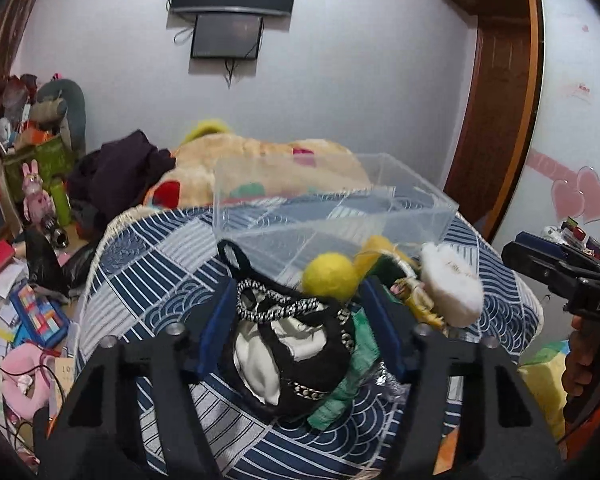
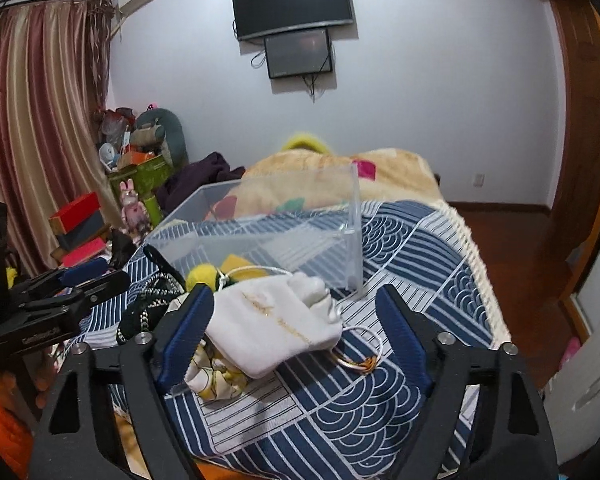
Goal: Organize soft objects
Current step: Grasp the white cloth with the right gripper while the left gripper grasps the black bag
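Note:
A pile of soft items lies on the blue patterned bedspread (image 1: 140, 280) in front of a clear plastic box (image 1: 332, 200). My left gripper (image 1: 300, 316) is open around a black pouch with white lining and chain trim (image 1: 288, 344); a yellow felt ball (image 1: 330, 276) and green cloth (image 1: 348, 380) lie beside it. My right gripper (image 2: 296, 320) is open around a white pouch (image 2: 276, 328), which also shows in the left wrist view (image 1: 452, 288). The clear box (image 2: 284, 220) stands just beyond. A gold ring on a cord (image 2: 356, 360) lies by the white pouch.
A beige blanket (image 2: 340, 168) and dark clothes (image 1: 116, 172) lie further up the bed. Clutter of boxes, toys and papers (image 1: 32, 320) covers the floor at left. A wardrobe (image 1: 500, 100) stands at right. The bed edge drops to a wooden floor (image 2: 520, 248).

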{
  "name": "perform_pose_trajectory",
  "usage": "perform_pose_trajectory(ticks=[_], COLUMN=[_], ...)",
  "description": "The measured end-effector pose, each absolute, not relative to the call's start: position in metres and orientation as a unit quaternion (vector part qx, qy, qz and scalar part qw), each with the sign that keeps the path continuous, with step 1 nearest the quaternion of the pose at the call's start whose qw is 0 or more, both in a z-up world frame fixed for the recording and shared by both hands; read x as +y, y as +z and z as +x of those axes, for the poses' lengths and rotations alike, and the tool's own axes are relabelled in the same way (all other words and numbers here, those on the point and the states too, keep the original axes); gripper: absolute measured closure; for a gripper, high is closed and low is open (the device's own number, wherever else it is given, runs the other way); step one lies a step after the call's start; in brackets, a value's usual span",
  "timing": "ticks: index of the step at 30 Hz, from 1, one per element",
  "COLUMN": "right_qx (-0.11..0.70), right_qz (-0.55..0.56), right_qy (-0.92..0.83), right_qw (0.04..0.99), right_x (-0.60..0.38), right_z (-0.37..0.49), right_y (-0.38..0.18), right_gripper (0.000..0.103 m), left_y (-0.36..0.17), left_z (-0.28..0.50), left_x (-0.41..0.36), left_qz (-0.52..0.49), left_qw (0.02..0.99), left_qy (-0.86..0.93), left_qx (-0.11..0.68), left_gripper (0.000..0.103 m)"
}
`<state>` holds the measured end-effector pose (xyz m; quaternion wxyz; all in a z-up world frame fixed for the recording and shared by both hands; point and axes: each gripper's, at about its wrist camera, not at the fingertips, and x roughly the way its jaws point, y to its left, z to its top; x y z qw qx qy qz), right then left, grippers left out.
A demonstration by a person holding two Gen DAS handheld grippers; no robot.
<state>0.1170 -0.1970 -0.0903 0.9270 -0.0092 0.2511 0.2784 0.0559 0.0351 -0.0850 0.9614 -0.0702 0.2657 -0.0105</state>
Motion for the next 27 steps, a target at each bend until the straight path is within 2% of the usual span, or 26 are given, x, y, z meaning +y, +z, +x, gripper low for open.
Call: perform_pose_trajectory(ticks=[4, 15, 16, 18, 19, 21, 27], right_qx=[0.261, 0.310, 0.311, 0.315, 0.317, 0.318, 0.314], right_qz=[-0.019, -0.021, -0.022, -0.024, -0.024, -0.021, -0.007], right_qy=[0.293, 0.311, 0.311, 0.312, 0.312, 0.312, 0.310], right_qw=[0.920, 0.898, 0.898, 0.896, 0.895, 0.895, 0.897], right_x=[-0.190, -0.176, -0.175, -0.174, -0.174, -0.176, -0.182], right_z=[0.120, 0.142, 0.143, 0.143, 0.144, 0.144, 0.142], right_y=[-0.096, -0.122, -0.124, -0.126, -0.126, -0.127, -0.122], right_gripper=[0.026, 0.026, 0.026, 0.043, 0.047, 0.062, 0.084], left_y=[-0.097, -0.115, -0.116, -0.117, -0.117, -0.118, -0.106], left_z=[0.067, 0.085, 0.085, 0.087, 0.086, 0.084, 0.072], left_x=[0.036, 0.039, 0.040, 0.040, 0.040, 0.037, 0.029], left_qz=[-0.069, -0.051, -0.051, -0.057, -0.059, -0.056, -0.040], left_qw=[0.955, 0.948, 0.948, 0.947, 0.947, 0.947, 0.954], left_qy=[-0.015, -0.003, -0.004, -0.013, -0.017, -0.020, -0.020], left_qx=[0.288, 0.314, 0.313, 0.315, 0.315, 0.315, 0.296], left_gripper=[0.060, 0.061, 0.065, 0.077, 0.084, 0.091, 0.094])
